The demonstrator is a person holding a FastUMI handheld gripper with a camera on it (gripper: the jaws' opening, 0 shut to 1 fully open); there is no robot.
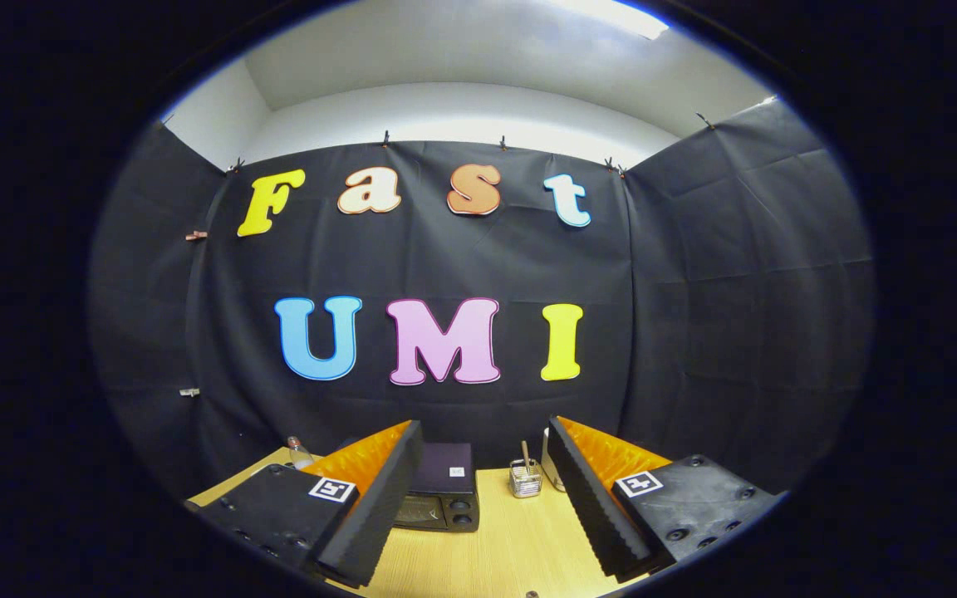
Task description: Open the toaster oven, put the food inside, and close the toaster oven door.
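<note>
I hold the gripper [485, 498] high, fingers wide apart with nothing between them. The oven [443, 498] sits low at centre on the table [487, 548], just beyond the left finger, door apparently closed. Food unidentifiable; I'd descend squarely toward the door.

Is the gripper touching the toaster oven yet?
Apart. The gripper view shows the gripper open, bare table between its fingers, and the toaster oven beyond them.

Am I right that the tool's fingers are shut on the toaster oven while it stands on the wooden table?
Not quite: the gripper view shows the tool open, its fingers spread and holding nothing. The toaster oven does stand on the wooden table, beyond the fingers, partly hidden by one of them.
</note>
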